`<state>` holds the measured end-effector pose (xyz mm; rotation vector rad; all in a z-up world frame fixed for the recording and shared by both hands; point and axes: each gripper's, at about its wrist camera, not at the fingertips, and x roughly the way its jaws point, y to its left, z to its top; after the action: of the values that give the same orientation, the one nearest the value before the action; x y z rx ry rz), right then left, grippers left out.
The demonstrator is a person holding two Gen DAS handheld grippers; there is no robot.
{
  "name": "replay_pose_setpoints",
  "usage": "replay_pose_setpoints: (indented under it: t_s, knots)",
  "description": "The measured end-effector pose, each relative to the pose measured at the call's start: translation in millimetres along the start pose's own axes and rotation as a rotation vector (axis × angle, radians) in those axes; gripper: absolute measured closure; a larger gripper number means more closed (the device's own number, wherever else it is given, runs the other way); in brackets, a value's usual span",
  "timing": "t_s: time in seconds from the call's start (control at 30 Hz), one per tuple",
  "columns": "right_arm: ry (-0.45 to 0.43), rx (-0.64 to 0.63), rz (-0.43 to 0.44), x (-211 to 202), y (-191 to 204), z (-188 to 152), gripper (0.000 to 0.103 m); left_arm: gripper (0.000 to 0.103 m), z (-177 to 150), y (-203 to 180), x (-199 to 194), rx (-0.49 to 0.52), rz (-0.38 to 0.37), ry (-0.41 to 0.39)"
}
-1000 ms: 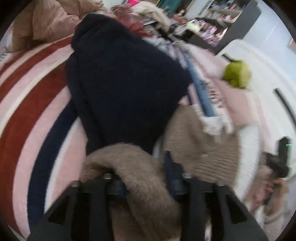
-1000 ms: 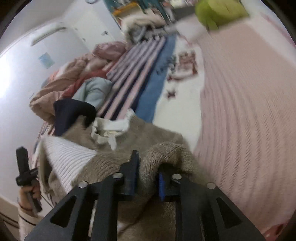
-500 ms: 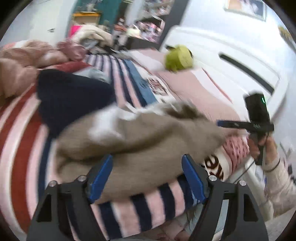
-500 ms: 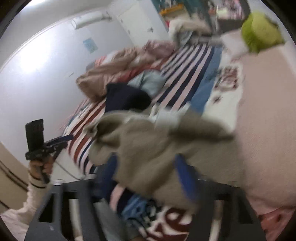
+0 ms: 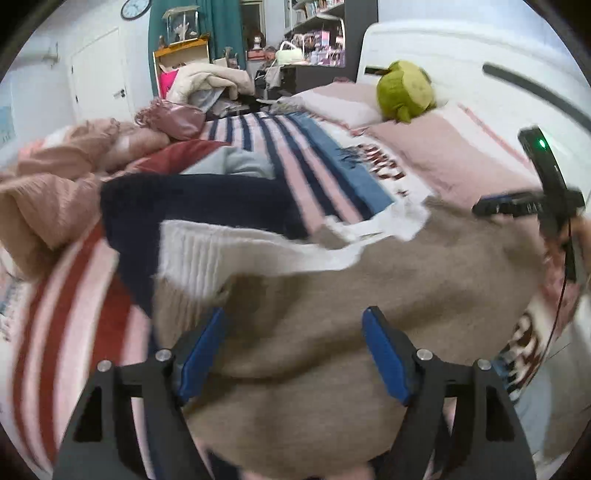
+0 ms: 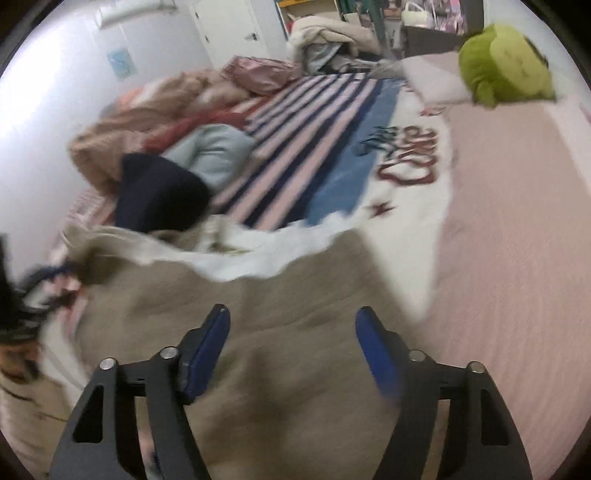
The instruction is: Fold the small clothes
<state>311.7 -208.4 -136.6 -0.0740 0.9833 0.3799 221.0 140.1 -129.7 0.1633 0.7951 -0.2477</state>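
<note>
Bright, even indoor light; fisheye-warped edges, foreground motion-blurred.

Sweater (image 5: pixel 332 295), centre of the left-wrist frame: taupe-brown, with a white ribbed band at its upper left edge. Left tool (image 5: pixel 291 350) and right tool (image 6: pixel 291 347): black frames, blue pads. Navy garment (image 5: pixel 192 206), left of centre: solid dark blue. Blanket (image 5: pixel 288 147), upper centre: pink and navy stripes, a mid-blue panel, white area with dark red lettering; red and pink stripes at lower left. Plush (image 5: pixel 404 90), upper right: yellow-green. Quilt (image 6: pixel 517 221), right side of the right-wrist frame: pale pink, fine ribbing. Curtain (image 5: pixel 221 22), top: teal.
</note>
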Motion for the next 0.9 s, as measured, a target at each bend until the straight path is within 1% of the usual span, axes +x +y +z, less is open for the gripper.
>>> replay_pose_setpoints:
  t_s: [0.03, 0.07, 0.1, 0.2, 0.23, 0.27, 0.3, 0.33, 0.37, 0.4, 0.43, 0.47, 0.53, 0.6, 0.63, 0.67, 0.7, 0.73, 0.8, 0.83, 0.87, 0.9]
  knots:
    - [0.031, -0.015, -0.042, 10, -7, 6, 0.029, 0.024, 2, 7, 5, 0.006, 0.011, 0.012]
    - [0.054, -0.03, -0.06, 19, -12, 8, 0.025, 0.021, 1, 14, 10, 0.016, 0.033, 0.026]
    - [0.083, -0.066, -0.061, 31, -15, 13, 0.021, 0.02, 0, 21, 16, 0.026, 0.057, 0.034]
    - [0.119, -0.13, -0.053, 55, -18, 17, 0.021, 0.02, -1, 37, 36, -0.011, 0.085, 0.07]
    - [0.146, -0.13, -0.028, 62, -20, 17, 0.021, 0.02, -3, 43, 43, -0.034, 0.091, 0.081]
    - [0.181, -0.118, -0.002, 69, -22, 17, 0.021, 0.02, -4, 49, 50, -0.051, 0.087, 0.089]
    - [0.19, -0.117, 0.005, 72, -21, 15, 0.024, 0.02, -6, 59, 58, -0.081, 0.068, 0.1]
    - [0.182, -0.13, 0.009, 71, -19, 13, 0.042, 0.02, -9, 61, 64, -0.106, 0.047, 0.111]
    - [0.178, -0.138, 0.02, 68, -16, 12, 0.056, 0.02, -11, 67, 69, -0.134, 0.009, 0.126]
    - [0.167, -0.155, 0.005, 64, -13, 10, 0.077, 0.02, -14, 72, 76, -0.165, -0.03, 0.136]
    - [0.156, -0.174, -0.014, 62, -11, 9, 0.099, 0.02, -17, 74, 77, -0.177, -0.039, 0.135]
    - [0.137, -0.201, -0.034, 56, -8, 7, 0.098, 0.02, -18, 75, 78, -0.189, -0.044, 0.127]
    - [0.061, -0.223, -0.064, 41, -6, 4, 0.098, 0.036, -20, 71, 71, -0.189, -0.026, 0.08]
    - [-0.018, -0.203, -0.068, 21, -7, 0, 0.099, 0.077, -19, 61, 59, -0.163, 0.018, 0.04]
    - [-0.041, -0.202, -0.077, 14, -8, -1, 0.099, 0.087, -18, 57, 53, -0.147, 0.03, 0.026]
    - [-0.067, -0.202, -0.093, 6, -7, -2, 0.099, 0.094, -16, 56, 49, -0.138, 0.025, 0.019]
    - [-0.092, -0.2, -0.113, -2, -7, -2, 0.099, 0.095, -13, 54, 42, -0.137, 0.015, 0.002]
    - [-0.11, -0.194, -0.13, -9, -9, -1, 0.099, 0.095, -9, 52, 33, -0.137, 0.026, -0.033]
    - [-0.136, -0.173, -0.16, -21, -11, 3, 0.099, 0.096, 5, 53, 13, -0.159, 0.06, -0.134]
    - [-0.137, -0.157, -0.168, -24, -13, 7, 0.099, 0.096, 12, 55, 7, -0.177, 0.058, -0.164]
    - [-0.137, -0.141, -0.182, -27, -15, 10, 0.099, 0.096, 22, 57, 4, -0.198, 0.069, -0.188]
    - [-0.135, -0.128, -0.207, -28, -18, 13, 0.099, 0.096, 30, 57, 5, -0.208, 0.084, -0.191]
